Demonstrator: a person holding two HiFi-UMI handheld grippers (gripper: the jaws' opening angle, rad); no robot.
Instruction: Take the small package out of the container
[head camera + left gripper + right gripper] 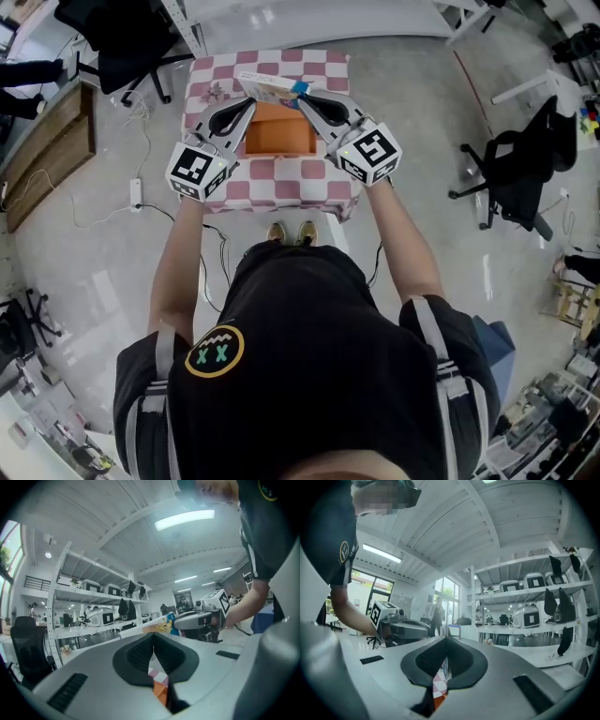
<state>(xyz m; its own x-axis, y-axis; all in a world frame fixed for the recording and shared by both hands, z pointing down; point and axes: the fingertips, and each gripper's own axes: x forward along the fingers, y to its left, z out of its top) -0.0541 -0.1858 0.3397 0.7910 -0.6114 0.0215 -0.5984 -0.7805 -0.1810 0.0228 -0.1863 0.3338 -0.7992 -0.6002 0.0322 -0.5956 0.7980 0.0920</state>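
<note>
One orange container (278, 134) sits open-topped in the middle of a small desk (281, 178) covered with a pink and white checked cloth. From the head view only its orange walls and floor show inside.

The small package (267, 87) is out of the container. It is a flat packet, white with a yellow picture and a blue corner. It hangs level in the air over the far edge of the container, stretching left from the right tool (302, 94). That tool is clenched on the packet's blue right end. In its own view the packet shows as a thin edge pinched between the pads, with checked cloth and an orange corner below.

The left tool (251, 101) lies along the left side of the container, pointing far. Its tips are pressed together with nothing gripped, and through the gap behind them a strip of cloth and an orange corner of the container can be seen.

Any print on the packet is too small to read. Each tool carries a cube with black and white square markers. Shelves (525, 597) with white machines line the far wall in the gripper views.
</note>
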